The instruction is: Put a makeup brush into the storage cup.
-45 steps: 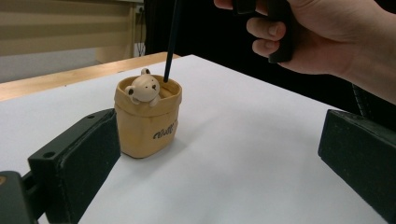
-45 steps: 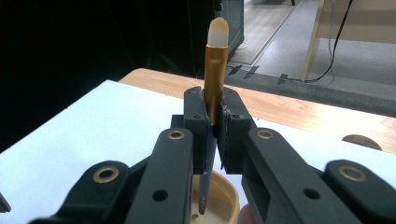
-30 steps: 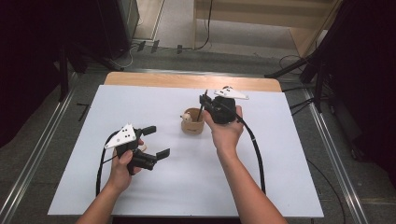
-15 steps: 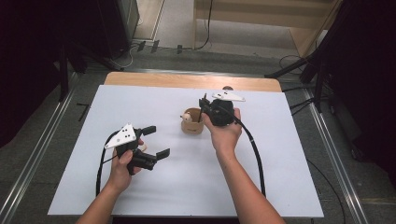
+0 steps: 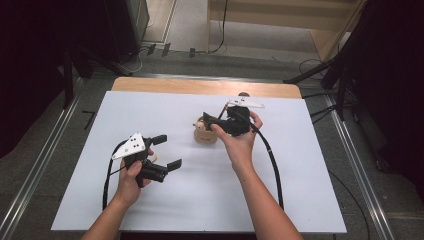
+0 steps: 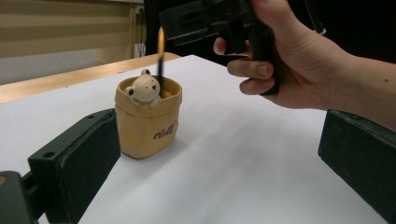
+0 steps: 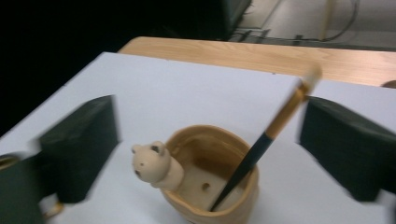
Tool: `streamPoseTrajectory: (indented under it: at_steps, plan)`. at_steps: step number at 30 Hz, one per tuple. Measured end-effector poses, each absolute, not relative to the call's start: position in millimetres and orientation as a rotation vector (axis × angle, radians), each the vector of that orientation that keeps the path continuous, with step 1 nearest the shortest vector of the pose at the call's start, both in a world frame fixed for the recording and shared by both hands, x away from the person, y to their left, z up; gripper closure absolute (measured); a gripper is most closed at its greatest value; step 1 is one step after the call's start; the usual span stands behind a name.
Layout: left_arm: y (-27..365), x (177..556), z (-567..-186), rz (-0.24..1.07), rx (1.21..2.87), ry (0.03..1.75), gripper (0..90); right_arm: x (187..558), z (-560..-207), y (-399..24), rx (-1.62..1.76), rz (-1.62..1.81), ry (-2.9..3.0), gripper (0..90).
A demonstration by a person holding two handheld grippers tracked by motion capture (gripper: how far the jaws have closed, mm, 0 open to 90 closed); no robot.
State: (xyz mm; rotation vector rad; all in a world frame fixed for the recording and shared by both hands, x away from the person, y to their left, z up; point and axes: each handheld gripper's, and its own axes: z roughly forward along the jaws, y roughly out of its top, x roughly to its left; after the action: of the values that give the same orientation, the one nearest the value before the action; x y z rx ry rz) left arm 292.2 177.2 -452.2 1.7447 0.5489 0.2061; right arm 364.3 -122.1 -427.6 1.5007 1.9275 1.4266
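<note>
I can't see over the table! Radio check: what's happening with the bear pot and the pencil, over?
Right hand-held gripper just opened, jaws apart above the bear pot. Pencil leaning inside the pot, let go. Left hand-held gripper open, off to the side. Nothing in the way.

In the right gripper view, the right gripper (image 7: pixel 208 144) has its two black jaws standing wide apart, having just been opening, one at the left edge and one at the right, both somewhat blurred. Between them, low in the picture, sits a tan pot (image 7: pixel 212 186) with a small bear figure (image 7: pixel 153 165) perched on its near-left rim. A pencil (image 7: pixel 261 144) stands in the pot, its dark tip resting on the pot's floor and its yellow upper part leaning up and to the right, its top near the right jaw; it appears clear of both pads, though blur makes this hard to confirm. The pot rests on a white table cover (image 7: pixel 187 88), with a wooden table edge (image 7: pixel 261 53) beyond it.
</note>
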Motion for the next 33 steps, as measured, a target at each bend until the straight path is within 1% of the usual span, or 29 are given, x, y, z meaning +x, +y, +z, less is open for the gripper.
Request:
streamPoseTrajectory:
  at_steps: [4,9,15,33]
  plan:
    - [177,292,-453,0.205,1.743,0.549,0.0,362,-425,-128,1.475,1.508,1.925,0.0]
    - [178,293,-452,0.206,1.741,0.554,0.0,359,-423,-130,1.468,1.469,1.932,0.0]
    - [180,293,-452,0.210,1.736,0.560,0.0,349,-421,-136,1.385,1.450,1.952,0.0]
    - [179,293,-454,0.215,1.744,0.573,0.0,319,-423,-168,1.280,1.462,1.959,0.0]
